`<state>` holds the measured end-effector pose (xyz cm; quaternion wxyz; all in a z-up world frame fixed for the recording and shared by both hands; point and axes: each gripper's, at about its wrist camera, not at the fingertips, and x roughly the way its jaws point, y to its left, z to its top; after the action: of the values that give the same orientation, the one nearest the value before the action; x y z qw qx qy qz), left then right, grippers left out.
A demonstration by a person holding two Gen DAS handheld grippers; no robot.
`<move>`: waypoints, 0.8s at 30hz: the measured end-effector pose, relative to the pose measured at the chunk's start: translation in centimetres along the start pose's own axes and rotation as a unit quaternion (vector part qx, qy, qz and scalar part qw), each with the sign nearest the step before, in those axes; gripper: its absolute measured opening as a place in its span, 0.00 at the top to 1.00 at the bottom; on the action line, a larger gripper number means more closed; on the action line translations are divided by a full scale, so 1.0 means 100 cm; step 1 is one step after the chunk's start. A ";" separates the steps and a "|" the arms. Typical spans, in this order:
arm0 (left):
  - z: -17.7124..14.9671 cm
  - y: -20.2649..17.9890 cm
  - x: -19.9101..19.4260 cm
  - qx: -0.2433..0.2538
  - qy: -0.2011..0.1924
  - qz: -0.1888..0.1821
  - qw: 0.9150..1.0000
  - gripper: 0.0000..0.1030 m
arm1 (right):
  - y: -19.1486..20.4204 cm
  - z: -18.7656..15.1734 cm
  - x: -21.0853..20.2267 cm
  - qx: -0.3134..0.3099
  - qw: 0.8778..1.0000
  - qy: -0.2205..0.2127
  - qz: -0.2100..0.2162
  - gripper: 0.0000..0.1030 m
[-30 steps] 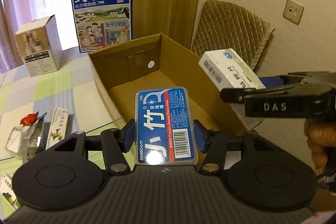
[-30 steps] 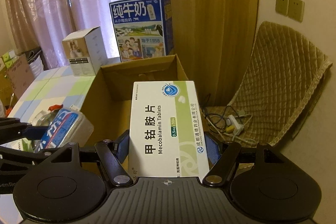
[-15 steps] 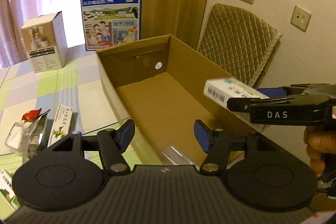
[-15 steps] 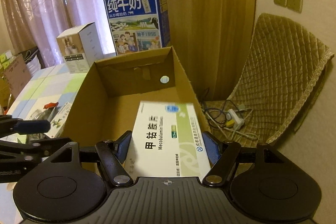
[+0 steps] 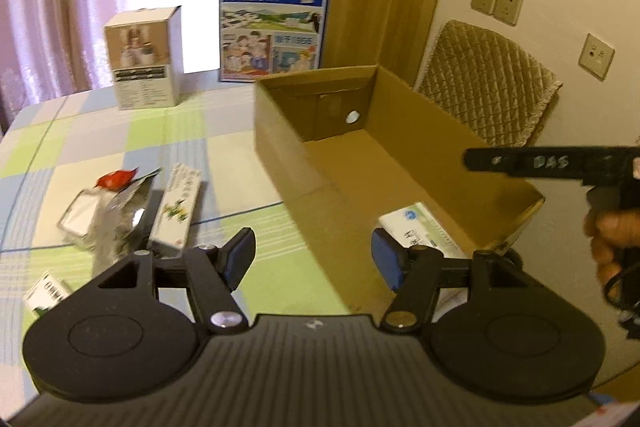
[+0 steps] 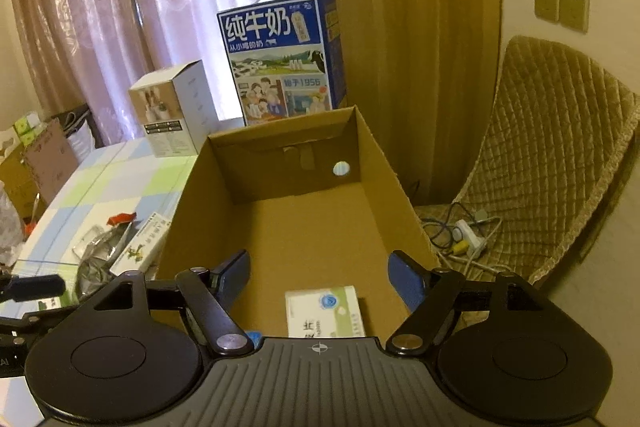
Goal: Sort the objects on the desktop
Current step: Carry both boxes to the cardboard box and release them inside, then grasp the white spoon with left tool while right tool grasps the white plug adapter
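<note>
An open brown cardboard box stands on the checked table. A white and green medicine box lies flat on its floor at the near end. My left gripper is open and empty over the box's near left wall. My right gripper is open and empty above the medicine box; it also shows in the left wrist view as a black bar over the box's right wall, held by a hand. A blue corner peeks out by the right gripper's body.
On the table left of the box lie a green-printed small carton, a crinkled foil packet and another small box. A blue milk carton and a white box stand behind. A quilted chair is right.
Both grippers have opened. The blue floss case left my left gripper and the medicine box dropped from my right gripper onto the box floor. My left gripper has swung left.
</note>
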<state>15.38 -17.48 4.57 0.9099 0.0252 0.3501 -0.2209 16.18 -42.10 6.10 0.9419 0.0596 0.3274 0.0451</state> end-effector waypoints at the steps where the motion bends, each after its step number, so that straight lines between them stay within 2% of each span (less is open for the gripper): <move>1: -0.004 0.004 -0.003 -0.003 0.001 0.006 1.000 0.42 | 0.001 -0.002 -0.003 0.000 1.000 0.000 0.000 0.28; 8: -0.031 0.042 -0.036 -0.024 0.008 0.051 0.998 0.39 | 0.027 -0.014 -0.030 0.001 1.000 -0.009 0.022 0.28; 16: -0.072 0.099 -0.088 -0.050 0.023 0.119 0.991 0.38 | 0.095 -0.034 -0.058 -0.043 0.996 -0.013 0.081 0.26; 24: -0.110 0.142 -0.125 -0.081 0.035 0.163 0.983 0.37 | 0.154 -0.066 -0.046 -0.099 0.988 0.024 0.119 0.25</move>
<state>6.27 2.26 2.85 0.9200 0.0162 0.3896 -0.0395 7.75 -26.88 5.96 0.9230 0.0039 0.3343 0.1905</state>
